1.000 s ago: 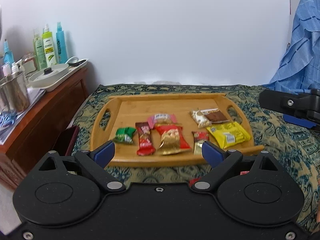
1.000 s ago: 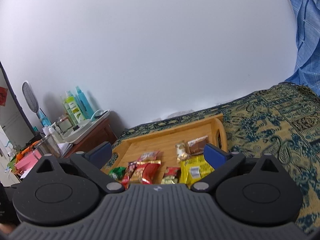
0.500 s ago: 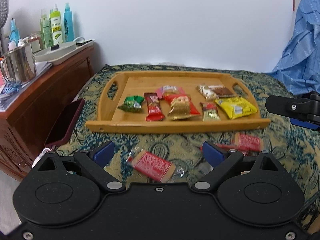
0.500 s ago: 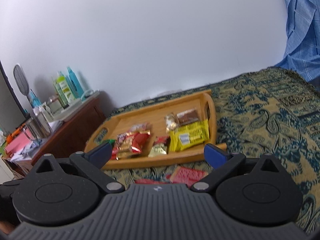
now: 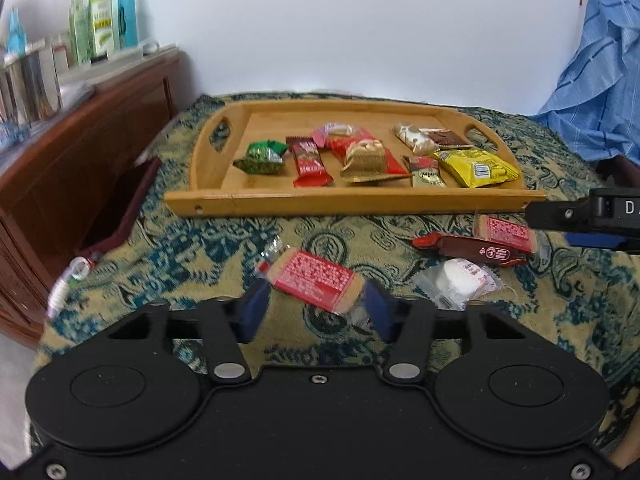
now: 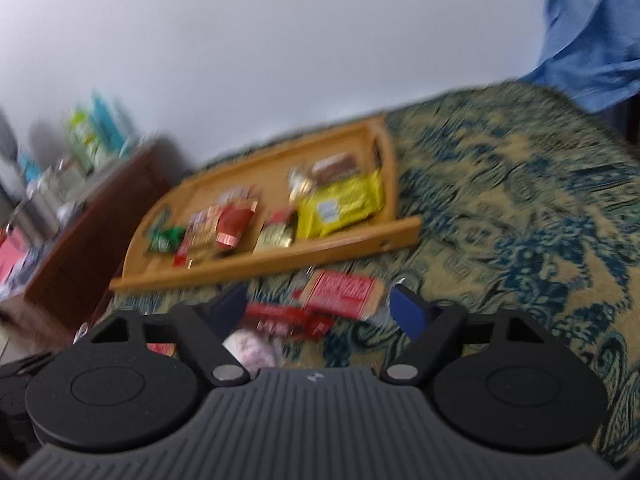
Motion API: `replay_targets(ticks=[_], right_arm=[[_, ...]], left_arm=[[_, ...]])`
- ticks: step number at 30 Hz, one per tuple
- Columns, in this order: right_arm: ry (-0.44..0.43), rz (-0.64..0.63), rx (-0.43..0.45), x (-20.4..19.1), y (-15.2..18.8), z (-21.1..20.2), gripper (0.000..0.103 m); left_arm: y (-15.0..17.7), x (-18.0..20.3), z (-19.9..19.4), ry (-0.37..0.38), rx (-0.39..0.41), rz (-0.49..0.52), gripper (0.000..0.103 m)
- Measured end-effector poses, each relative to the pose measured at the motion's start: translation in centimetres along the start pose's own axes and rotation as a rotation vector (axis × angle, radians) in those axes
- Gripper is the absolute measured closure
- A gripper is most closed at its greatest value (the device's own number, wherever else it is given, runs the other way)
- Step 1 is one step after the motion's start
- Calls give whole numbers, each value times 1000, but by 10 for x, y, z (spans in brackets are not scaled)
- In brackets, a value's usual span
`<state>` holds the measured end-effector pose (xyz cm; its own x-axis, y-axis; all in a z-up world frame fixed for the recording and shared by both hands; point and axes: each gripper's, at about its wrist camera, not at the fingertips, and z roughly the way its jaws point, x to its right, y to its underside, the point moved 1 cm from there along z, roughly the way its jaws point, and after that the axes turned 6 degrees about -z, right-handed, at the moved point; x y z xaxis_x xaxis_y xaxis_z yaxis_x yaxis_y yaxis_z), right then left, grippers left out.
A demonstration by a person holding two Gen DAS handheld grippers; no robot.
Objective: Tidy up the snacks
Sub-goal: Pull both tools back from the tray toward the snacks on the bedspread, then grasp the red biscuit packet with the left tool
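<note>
A wooden tray (image 5: 352, 200) on the patterned bedspread holds several snack packets, among them a yellow bag (image 5: 476, 166) and a green candy (image 5: 260, 156). Loose snacks lie in front of it: a red cracker pack (image 5: 316, 276), a second red cracker pack (image 5: 504, 232), a dark red bar (image 5: 476, 250) and a white wrapped sweet (image 5: 460, 282). My left gripper (image 5: 316, 310) is open with its blue pads on either side of the near cracker pack. My right gripper (image 6: 324, 312) is open just above the second cracker pack (image 6: 344, 292); it also shows in the left wrist view (image 5: 588, 216).
A dark wooden cabinet (image 5: 80, 148) stands to the left with bottles (image 5: 104, 20) and a metal pot on top. Blue cloth (image 5: 600, 72) hangs at the right. A dark red case (image 5: 120, 208) lies beside the bed's left edge.
Both grippers have dropped toward the bedspread. The left gripper's fingers have narrowed around the near cracker pack. The right gripper has come down over the second pack.
</note>
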<state>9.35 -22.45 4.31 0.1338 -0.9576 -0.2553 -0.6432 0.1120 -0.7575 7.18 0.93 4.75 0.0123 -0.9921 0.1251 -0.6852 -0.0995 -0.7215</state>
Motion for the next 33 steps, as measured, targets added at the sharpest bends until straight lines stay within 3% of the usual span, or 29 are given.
replay_targets(ticks=[2,6,10,22,33], right_arm=[[-47,-44,-54,-1,-14,3,37],[29,-323,-87,-15,-36,11,37],[20,-485,-166,-15,-39,33,33],[-40,-453,-289,13,-36,68,33],[-68,-533,-300,-2,-24,70,31]], left_arm=[[-1,-4,4,20,-16,-31,58],[-5,-9,17,-4,-36,-68,58],[-9,-11,29,6,-64,-106,57],[-19,1,53,4,-52,-90,52],[-18,13,63,-41,-8,-24,49]])
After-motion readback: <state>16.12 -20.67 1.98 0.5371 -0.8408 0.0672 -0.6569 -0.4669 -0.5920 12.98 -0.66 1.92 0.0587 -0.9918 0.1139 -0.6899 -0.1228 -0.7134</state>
